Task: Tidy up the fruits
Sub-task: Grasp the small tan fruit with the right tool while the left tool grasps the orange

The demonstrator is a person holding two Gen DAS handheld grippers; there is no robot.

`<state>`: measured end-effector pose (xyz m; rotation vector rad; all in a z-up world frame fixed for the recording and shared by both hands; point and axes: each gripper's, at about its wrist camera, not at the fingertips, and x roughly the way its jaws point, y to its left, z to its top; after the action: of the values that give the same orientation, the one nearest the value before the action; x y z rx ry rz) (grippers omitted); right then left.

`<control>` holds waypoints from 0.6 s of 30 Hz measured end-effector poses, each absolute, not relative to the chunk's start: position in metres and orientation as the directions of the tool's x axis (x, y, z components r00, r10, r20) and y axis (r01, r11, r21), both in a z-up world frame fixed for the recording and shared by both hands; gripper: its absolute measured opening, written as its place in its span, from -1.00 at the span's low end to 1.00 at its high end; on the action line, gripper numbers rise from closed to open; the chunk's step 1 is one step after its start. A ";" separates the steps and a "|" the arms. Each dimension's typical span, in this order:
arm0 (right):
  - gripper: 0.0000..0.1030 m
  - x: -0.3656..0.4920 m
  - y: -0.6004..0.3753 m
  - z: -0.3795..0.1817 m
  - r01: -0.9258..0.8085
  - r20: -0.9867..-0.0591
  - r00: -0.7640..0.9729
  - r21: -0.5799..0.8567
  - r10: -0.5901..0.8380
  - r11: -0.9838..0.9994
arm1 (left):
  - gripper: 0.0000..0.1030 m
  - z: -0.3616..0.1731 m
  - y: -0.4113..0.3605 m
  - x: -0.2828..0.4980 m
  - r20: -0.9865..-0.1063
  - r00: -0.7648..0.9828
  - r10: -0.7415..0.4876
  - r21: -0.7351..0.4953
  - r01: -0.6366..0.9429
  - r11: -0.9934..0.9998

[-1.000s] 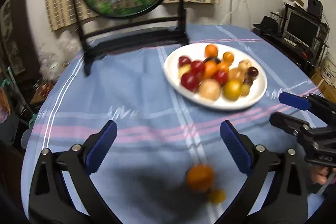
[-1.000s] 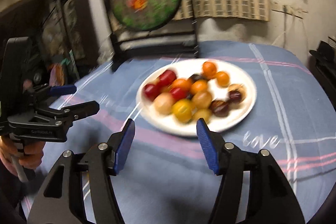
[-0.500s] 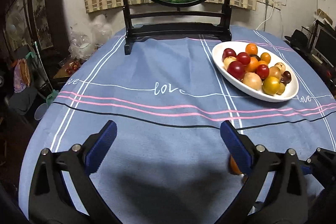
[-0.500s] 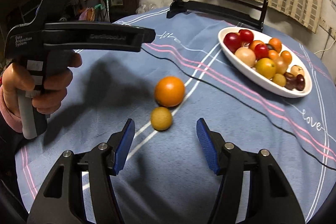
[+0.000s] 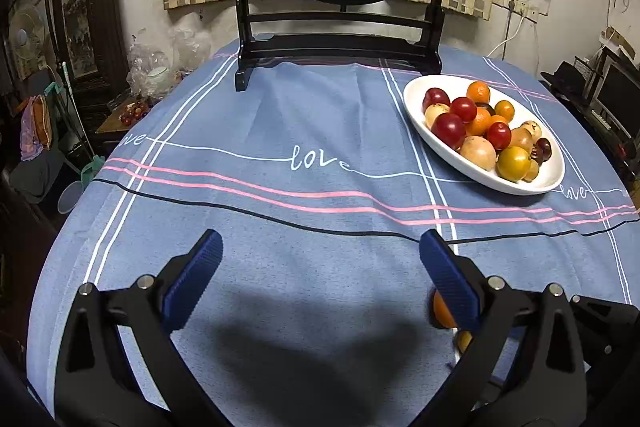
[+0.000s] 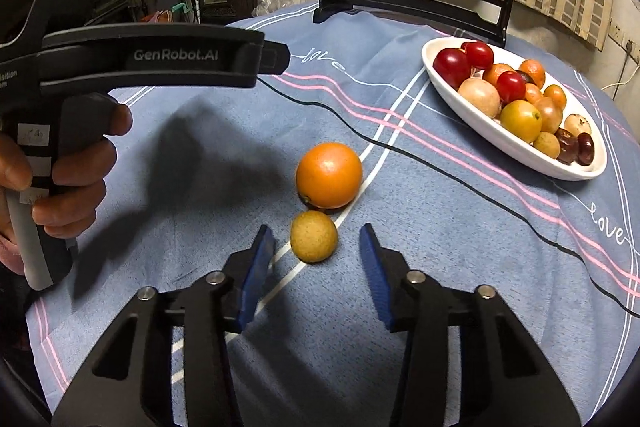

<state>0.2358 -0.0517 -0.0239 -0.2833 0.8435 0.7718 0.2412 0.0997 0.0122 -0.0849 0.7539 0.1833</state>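
Right gripper [image 6: 316,267] wide open just short of small yellow fruit [image 6: 313,236], left gripper [image 5: 320,275] open, empty

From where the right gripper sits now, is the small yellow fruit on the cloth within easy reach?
Probably yes. The right gripper is open, and the small yellow fruit lies just ahead of its fingers, roughly centred, with nothing between. The orange touching it behind might get nudged.

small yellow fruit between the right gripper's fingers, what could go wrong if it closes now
The small yellow fruit sits ahead of the open right gripper, touching the orange. Closing now may catch only its near edge and squirt it forward. A nudged orange could roll across the tablecloth, away from the white dish.
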 end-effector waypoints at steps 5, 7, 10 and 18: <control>-0.33 0.238 -0.044 -0.029 -0.722 -0.776 0.402 0.058 0.486 0.690 | 0.95 0.012 0.103 0.241 -0.690 0.712 0.130 -0.022 -0.201 0.979; -0.50 0.237 -0.044 -0.029 -0.722 -0.773 0.403 0.059 0.489 0.689 | 0.95 0.012 0.102 0.241 -0.692 0.711 0.125 -0.026 -0.198 0.980; -0.50 0.239 -0.047 -0.028 -0.712 -0.768 0.411 0.067 0.492 0.699 | 0.95 0.011 0.101 0.242 -0.694 0.709 0.125 -0.022 -0.194 0.981; -0.51 0.247 -0.082 -0.005 -0.646 -0.708 0.474 0.123 0.523 0.753 | 0.95 0.006 0.081 0.241 -0.709 0.704 0.046 -0.021 -0.086 0.996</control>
<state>0.2473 -0.0817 -0.0047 -0.1697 0.8036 0.7187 0.2414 0.0812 0.0060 -0.0540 0.7863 0.0737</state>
